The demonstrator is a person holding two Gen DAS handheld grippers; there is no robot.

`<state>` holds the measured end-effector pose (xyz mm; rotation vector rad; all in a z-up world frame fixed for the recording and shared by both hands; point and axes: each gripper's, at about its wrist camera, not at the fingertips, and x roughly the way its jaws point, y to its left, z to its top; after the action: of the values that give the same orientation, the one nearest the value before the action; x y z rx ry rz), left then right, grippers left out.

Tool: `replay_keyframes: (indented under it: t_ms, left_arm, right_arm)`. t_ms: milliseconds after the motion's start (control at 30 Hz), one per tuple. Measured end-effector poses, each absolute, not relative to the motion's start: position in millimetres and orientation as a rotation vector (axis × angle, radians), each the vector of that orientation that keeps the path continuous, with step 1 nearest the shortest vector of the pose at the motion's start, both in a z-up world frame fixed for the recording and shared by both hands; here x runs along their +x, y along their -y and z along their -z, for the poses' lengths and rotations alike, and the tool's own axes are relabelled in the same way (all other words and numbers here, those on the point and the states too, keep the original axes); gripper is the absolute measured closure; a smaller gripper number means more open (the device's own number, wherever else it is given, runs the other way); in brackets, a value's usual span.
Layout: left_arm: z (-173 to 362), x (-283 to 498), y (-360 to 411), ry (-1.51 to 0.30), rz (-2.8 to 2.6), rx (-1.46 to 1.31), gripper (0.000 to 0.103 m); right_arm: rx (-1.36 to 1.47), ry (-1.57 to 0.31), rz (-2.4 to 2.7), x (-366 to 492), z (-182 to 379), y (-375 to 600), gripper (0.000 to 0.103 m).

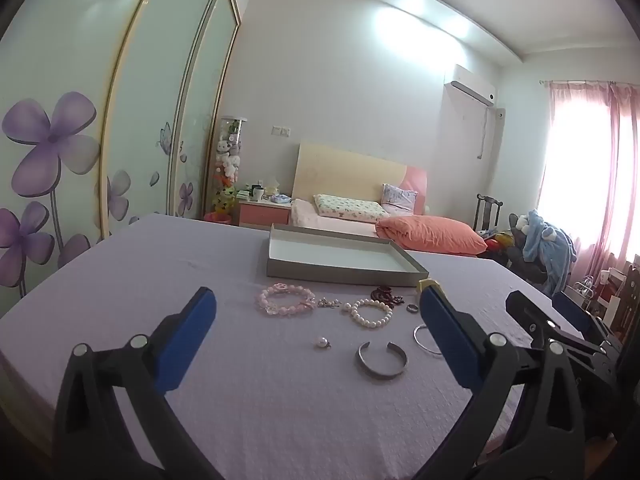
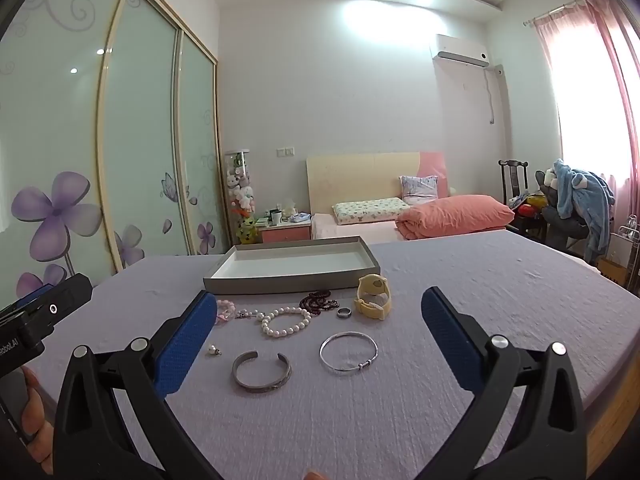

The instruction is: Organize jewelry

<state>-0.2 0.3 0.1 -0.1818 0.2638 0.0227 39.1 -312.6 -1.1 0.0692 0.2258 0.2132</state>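
Lavender bedspread [image 2: 460, 300] is covering the work surface, textured weave showing. A shallow grey tray [image 2: 224, 280] with white inside is sitting at the far side, nothing lying in it.

Left gripper [image 1: 316, 308] is hovering low over the cloth, jaws spread wide, nothing between them. Right gripper [image 2: 320, 312] is doing likewise, jaws wide apart, blue pads facing inward.

Jewelry is lying loose on the cloth just in front of the tray. Yellow watch [image 2: 372, 296] is sitting near the tray's right corner, strap curled. Thin silver bangle [image 2: 348, 353] is lying flat nearest the right gripper; beside it, a dull grey open cuff [image 2: 262, 372], gap facing the tray. White pearl bracelet [image 2: 286, 322] is resting behind those, with dark red bead bracelet [image 2: 319, 300] just beyond. Pink bead bracelet [image 1: 284, 300] is lying leftmost. A small grey ring [image 2: 344, 312] is sitting beside the watch; a single pearl earring [image 2: 213, 349] is lying apart, left of the cuff.
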Motion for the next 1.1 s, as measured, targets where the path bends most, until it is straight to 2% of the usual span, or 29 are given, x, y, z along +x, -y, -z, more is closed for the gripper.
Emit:
replay_keyframes:
  t_ms: [1100]
  left_arm:
    - [-1.5,1.3,-0.2,-0.26,-0.021,-0.184,0.004]
  right_arm:
    - [0.073,-0.225,-0.216,38.8,1.1,314.1,0.002]
